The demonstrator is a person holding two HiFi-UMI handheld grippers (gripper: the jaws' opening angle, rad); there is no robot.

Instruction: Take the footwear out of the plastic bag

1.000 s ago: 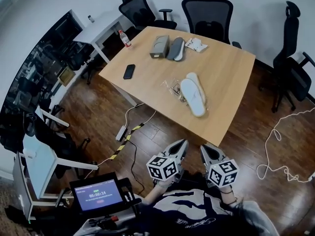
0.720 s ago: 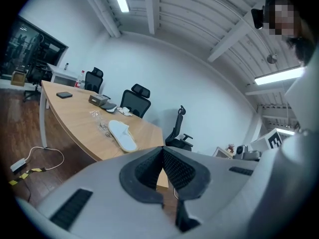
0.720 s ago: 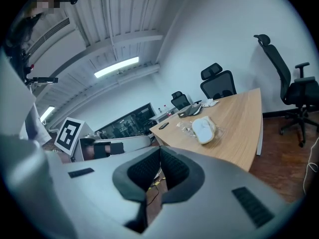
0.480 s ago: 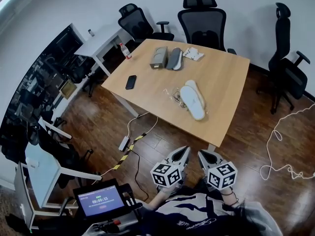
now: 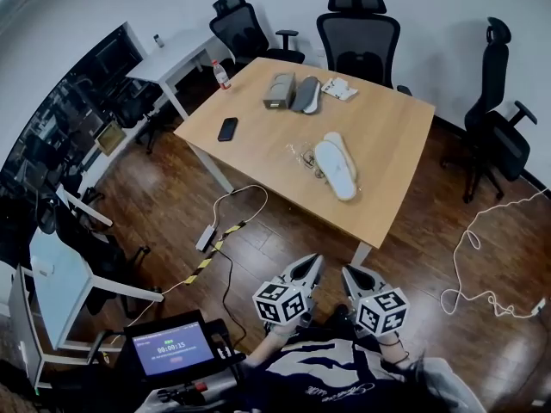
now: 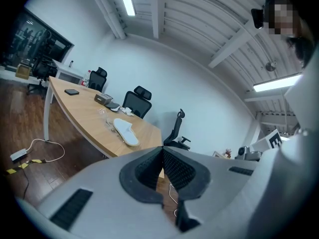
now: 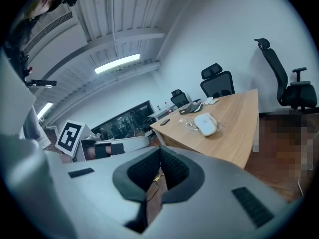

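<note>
A pair of white slippers [image 5: 337, 165] lies near the middle of the wooden table [image 5: 387, 188], with a crumpled clear plastic bag [image 5: 302, 155] touching their left side. The slippers [image 6: 125, 130] and the bag also show small and far off in the left gripper view, and the slippers [image 7: 206, 124] again in the right gripper view. My left gripper [image 5: 312, 261] and right gripper [image 5: 347, 274] are held close to the body, well short of the table's near edge. Both are shut with nothing between the jaws.
At the table's far end lie a grey box [image 5: 278, 90], a grey pair of insoles or slippers [image 5: 307, 94] and a white packet [image 5: 342, 88]. A black phone [image 5: 227, 128] lies left. Office chairs [image 5: 359, 38] ring the table. Cables [image 5: 219, 231] cross the wooden floor. A tablet [image 5: 174, 348] sits low left.
The head view has shifted slightly; the table sits a little farther away in frame. Both grippers stay shut and near the body, drifting slightly lower.
</note>
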